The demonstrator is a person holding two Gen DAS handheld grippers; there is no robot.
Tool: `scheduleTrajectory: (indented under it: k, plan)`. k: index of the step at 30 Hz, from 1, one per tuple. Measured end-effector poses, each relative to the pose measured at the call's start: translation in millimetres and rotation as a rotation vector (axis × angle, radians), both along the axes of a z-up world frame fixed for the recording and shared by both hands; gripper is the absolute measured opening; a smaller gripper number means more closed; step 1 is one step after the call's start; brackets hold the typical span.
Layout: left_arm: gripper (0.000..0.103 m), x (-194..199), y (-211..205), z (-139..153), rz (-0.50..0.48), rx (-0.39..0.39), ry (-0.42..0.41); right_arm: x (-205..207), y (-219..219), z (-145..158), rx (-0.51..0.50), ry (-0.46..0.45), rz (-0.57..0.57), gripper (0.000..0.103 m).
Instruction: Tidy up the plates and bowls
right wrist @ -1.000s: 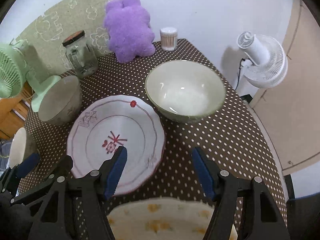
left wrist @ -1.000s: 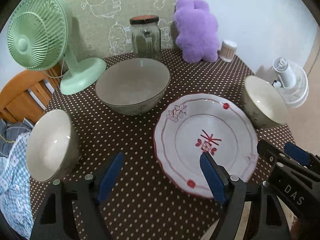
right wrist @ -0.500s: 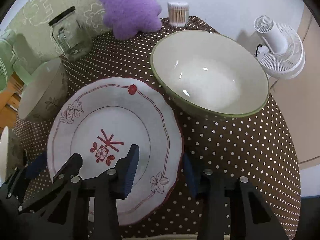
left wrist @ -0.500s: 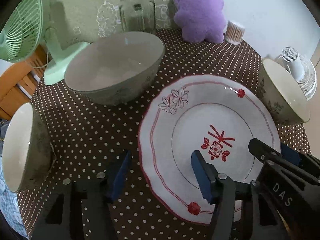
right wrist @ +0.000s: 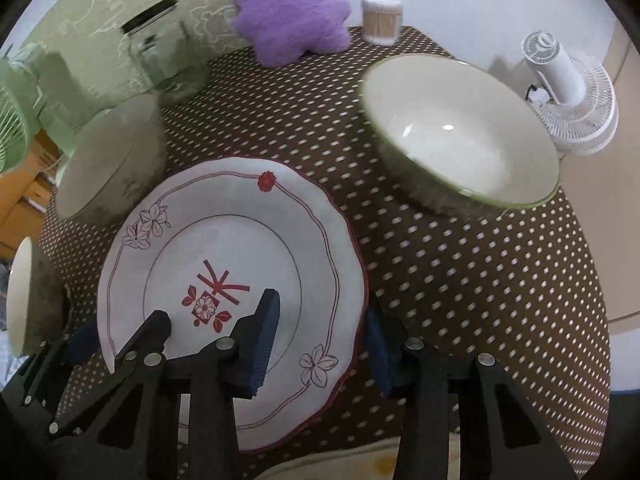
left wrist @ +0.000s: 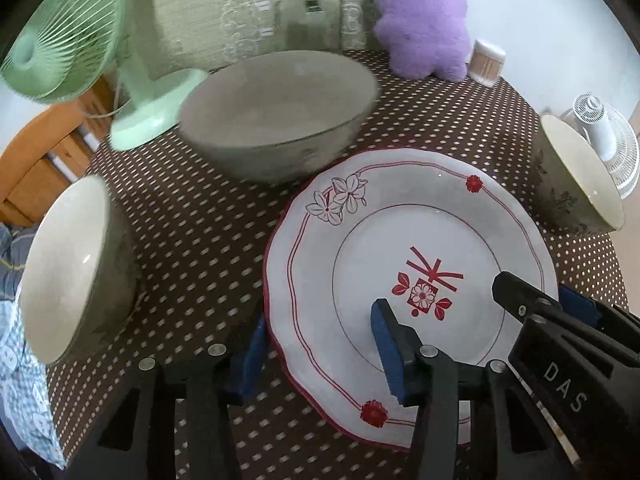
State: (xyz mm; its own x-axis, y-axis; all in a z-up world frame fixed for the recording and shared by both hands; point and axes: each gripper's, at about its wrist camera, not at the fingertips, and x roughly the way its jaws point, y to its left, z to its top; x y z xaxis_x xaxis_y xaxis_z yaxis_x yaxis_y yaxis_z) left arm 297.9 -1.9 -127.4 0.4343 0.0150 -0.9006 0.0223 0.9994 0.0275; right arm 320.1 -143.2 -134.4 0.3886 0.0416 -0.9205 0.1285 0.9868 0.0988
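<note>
Two grippers straddle opposite edges of one plate point(left wrist: 400, 240) on the desk point(left wrist: 192, 232). "DAS" is the only writing that reads, white on the black body of the right gripper point(left wrist: 568, 312) as seen from the left wrist. The plate is white with a red scalloped rim, outlined flowers and a red emblem at its centre.

The left gripper point(left wrist: 320, 348) has one blue pad over the plate's inside and the other outside its left edge; its jaws are closing with the rim between them, and the pads do not visibly press. The right gripper has the right edge between its pads in the same way, jaws closing; whether they touch I cannot tell.

Three bowls stand around the plate: a grey one point(left wrist: 280, 120) behind it, one point(left wrist: 72, 272) to the left, one point(right wrist: 460, 132) to the right.

A brown cloth with white dots covers the desk. At the back are a green fan point(left wrist: 64, 40), a glass jar point(left wrist: 308, 12) with a dark lid, a purple plush point(left wrist: 420, 20) and a tub of cotton swabs point(right wrist: 382, 18). A white fan point(right wrist: 568, 92) stands beyond the desk's right edge, before a pale wall.
</note>
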Motion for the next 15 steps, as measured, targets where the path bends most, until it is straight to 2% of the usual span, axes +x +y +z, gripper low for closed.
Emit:
scheduleTrajectory:
  k: [9,15]
  plan:
    - [0.05,-24.0,27.0,-2.5,0.054,-0.011,0.044,-13.5,32.1,-2.3,0.007,0.044,0.057,0.045]
    - [0.053,-21.2,34.2,2.4,0.055,0.012,-0.004,-7.7,37.0,-4.5,-0.004,0.042,0.065,0.045]
